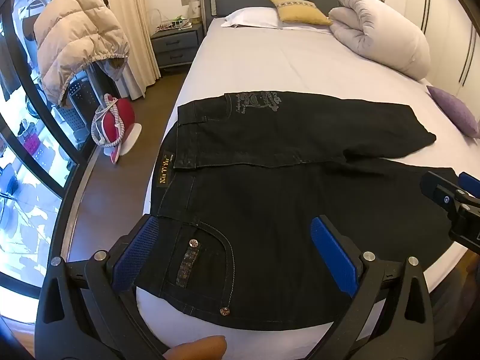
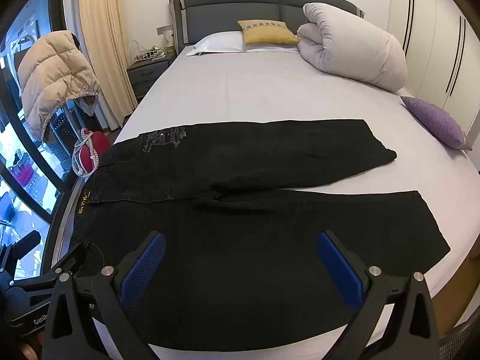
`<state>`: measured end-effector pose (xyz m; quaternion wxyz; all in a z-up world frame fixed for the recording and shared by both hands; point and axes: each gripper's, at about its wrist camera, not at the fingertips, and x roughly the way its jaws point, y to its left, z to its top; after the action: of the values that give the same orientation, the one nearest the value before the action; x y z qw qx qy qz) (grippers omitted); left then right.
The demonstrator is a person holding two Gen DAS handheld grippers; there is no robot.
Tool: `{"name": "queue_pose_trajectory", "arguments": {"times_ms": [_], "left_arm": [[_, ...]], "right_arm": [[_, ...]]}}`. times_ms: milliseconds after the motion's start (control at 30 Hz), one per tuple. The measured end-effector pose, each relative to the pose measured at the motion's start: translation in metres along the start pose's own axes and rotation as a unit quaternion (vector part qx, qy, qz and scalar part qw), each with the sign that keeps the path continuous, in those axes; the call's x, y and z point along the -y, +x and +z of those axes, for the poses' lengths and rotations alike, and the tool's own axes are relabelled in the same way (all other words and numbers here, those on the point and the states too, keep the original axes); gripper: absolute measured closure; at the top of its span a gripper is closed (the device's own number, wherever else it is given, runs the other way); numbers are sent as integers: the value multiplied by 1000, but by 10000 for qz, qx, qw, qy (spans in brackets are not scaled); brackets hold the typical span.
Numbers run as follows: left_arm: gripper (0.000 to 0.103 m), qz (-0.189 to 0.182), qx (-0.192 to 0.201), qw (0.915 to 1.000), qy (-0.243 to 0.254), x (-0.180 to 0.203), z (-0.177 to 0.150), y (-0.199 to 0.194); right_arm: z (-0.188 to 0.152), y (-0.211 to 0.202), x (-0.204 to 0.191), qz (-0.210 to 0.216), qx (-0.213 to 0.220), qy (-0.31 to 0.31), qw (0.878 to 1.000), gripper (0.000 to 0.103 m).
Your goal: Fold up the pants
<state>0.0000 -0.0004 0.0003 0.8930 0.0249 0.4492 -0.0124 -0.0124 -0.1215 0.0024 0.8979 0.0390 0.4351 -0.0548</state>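
Note:
A pair of black jeans (image 1: 270,186) lies flat across the foot of the bed, waistband at the left, both legs running right; it also shows in the right wrist view (image 2: 255,216). My left gripper (image 1: 237,225) is open, its blue pads spread above the near front pocket by the waistband, holding nothing. My right gripper (image 2: 241,243) is open above the near leg's thigh, holding nothing. The right gripper also shows at the right edge of the left wrist view (image 1: 450,198). The left gripper's body shows at the lower left of the right wrist view (image 2: 45,273).
The bed's lavender sheet (image 1: 270,66) stretches back to a white pillow (image 1: 252,17), a yellow cushion (image 1: 298,10) and a rolled duvet (image 1: 381,33). A purple cushion (image 2: 435,123) lies at the right edge. A nightstand (image 1: 175,45), a puffer jacket (image 1: 75,36) and a red bag (image 1: 117,120) stand left of the bed.

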Motion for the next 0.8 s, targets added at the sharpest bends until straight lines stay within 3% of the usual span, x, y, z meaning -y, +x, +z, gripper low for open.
{"name": "queue_pose_trajectory", "arguments": {"times_ms": [800], "left_arm": [[0, 41, 9, 10000, 5, 3, -2, 2]], "right_arm": [[-6, 5, -5, -20, -162, -108, 9998, 0]]}}
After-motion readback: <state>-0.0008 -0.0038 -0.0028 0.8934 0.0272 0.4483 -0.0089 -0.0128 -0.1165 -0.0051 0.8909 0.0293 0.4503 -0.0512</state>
